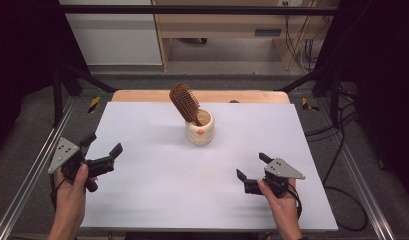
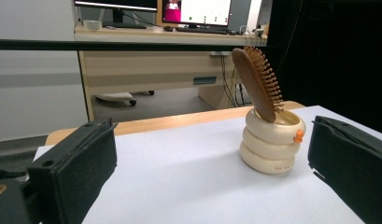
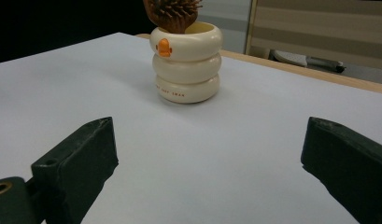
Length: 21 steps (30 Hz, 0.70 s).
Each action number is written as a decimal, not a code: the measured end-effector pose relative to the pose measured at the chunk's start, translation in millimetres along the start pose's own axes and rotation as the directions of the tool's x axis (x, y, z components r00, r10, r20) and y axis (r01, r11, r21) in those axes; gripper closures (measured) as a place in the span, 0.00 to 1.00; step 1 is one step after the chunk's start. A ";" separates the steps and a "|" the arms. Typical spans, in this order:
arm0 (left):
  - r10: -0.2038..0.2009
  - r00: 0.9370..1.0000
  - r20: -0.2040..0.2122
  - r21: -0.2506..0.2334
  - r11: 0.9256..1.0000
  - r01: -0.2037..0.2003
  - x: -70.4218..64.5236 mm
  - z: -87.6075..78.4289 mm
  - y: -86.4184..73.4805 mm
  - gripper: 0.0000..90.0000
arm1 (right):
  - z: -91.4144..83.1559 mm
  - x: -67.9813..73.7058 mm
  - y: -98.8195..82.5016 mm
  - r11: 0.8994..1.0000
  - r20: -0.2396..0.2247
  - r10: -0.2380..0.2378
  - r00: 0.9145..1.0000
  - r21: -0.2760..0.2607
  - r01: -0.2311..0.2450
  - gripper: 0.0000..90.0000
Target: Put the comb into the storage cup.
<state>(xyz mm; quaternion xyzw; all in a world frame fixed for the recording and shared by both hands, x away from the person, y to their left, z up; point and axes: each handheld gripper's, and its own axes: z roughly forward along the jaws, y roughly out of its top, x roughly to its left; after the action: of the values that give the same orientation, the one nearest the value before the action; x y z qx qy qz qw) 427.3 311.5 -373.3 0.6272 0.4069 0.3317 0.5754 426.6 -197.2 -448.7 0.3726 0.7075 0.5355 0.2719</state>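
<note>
A cream ribbed cup [image 1: 200,128] with a small orange mark stands upright near the middle back of the white table [image 1: 157,170]. A brown wooden hairbrush [image 1: 185,102] stands handle-down in it and leans to the left. The cup [image 2: 272,143] and brush [image 2: 258,81] show ahead and right in the left gripper view; the cup [image 3: 186,63] and the bristles of the brush [image 3: 172,14] show ahead in the right gripper view. My left gripper [image 1: 102,146] is open at the table's left edge. My right gripper [image 1: 252,167] is open at the front right. Both hold nothing.
A wooden strip [image 1: 142,95] edges the table's far side. Metal rails [image 1: 27,175] run along both sides. Cables [image 1: 337,130] lie on the floor at the right. A desk with monitors [image 2: 198,11] stands beyond the table.
</note>
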 end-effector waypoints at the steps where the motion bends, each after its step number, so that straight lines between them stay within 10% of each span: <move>1: 0.004 1.000 0.000 0.003 1.000 -0.004 -0.2 -1.1 -0.5 0.01 | 0.0 0.1 0.0 1.000 -0.001 0.001 1.000 0.000 -0.001 0.05; 21: 0.036 0.999 0.019 -0.032 0.999 -0.035 14.4 -42.0 -0.5 0.01 | -16.1 -21.3 8.0 0.998 0.015 0.037 0.999 -0.058 -0.036 0.05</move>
<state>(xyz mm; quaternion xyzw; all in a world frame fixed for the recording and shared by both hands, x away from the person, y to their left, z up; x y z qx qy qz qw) 396.6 343.4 -369.6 0.6282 0.3849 0.3422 0.5832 428.1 -222.4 -436.9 0.3817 0.6826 0.5576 0.2783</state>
